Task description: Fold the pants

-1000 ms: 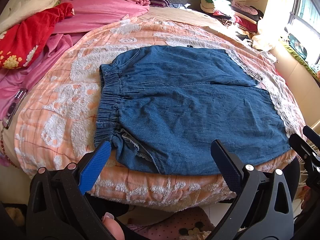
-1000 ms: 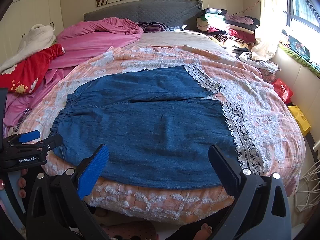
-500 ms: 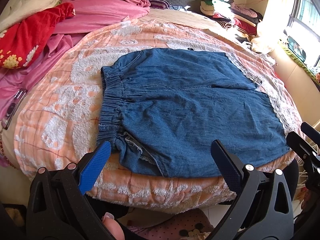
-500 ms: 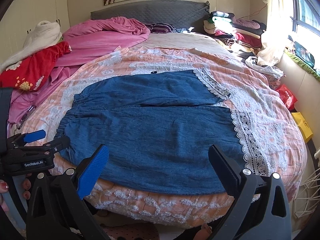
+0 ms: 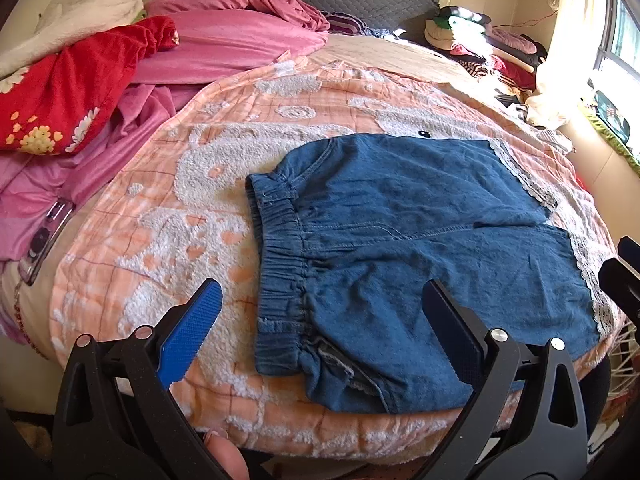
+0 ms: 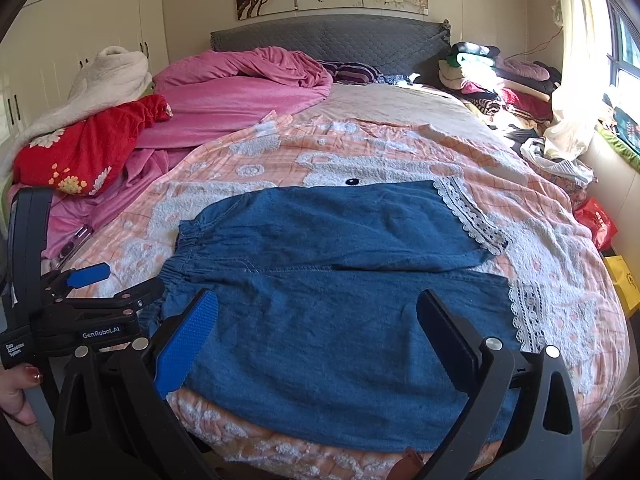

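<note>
1. Denim pants (image 6: pixel 340 292) lie flat on the peach blanket (image 6: pixel 360 148), waistband left, lace hems right.
2. Left gripper (image 5: pixel 320 312): fingers spread wide, empty, above the pants' waistband end.
3. Right gripper (image 6: pixel 316 316): fingers spread wide, empty, over the pants' near leg.

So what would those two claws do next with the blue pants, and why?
Probably lower both onto the near edge of the pants and pinch it: the left gripper near the waistband, the right gripper toward the lace hem. The pants lie flat and unfolded, and both grippers are open and empty.
</note>
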`<move>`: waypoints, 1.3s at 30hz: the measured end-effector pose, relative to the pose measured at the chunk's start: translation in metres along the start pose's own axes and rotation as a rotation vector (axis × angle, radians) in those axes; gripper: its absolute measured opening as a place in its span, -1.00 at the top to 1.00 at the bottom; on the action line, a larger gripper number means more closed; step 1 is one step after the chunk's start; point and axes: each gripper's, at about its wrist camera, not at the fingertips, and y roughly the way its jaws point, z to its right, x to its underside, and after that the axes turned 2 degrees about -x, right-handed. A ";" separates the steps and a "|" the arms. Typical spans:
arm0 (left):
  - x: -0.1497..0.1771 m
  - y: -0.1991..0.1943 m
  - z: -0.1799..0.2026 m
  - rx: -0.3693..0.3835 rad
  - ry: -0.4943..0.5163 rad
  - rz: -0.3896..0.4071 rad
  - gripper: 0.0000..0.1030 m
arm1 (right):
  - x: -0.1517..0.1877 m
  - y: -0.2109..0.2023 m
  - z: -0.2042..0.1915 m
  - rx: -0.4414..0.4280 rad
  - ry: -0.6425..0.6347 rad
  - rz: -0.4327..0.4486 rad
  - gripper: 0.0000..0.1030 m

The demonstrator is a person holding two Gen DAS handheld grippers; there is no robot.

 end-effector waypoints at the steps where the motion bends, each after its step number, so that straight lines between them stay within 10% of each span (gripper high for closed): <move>1: -0.004 0.003 -0.003 -0.001 -0.003 0.001 -0.83 | -0.005 0.004 -0.002 -0.009 -0.002 -0.001 -0.92; 32: -0.069 0.140 -0.071 -0.050 -0.094 -0.122 -0.83 | -0.126 0.237 -0.031 -0.258 -0.368 -0.180 -0.92; 39: -0.078 0.157 -0.073 0.022 -0.119 -0.121 -0.06 | -0.130 0.278 -0.043 -0.289 -0.445 -0.247 -0.92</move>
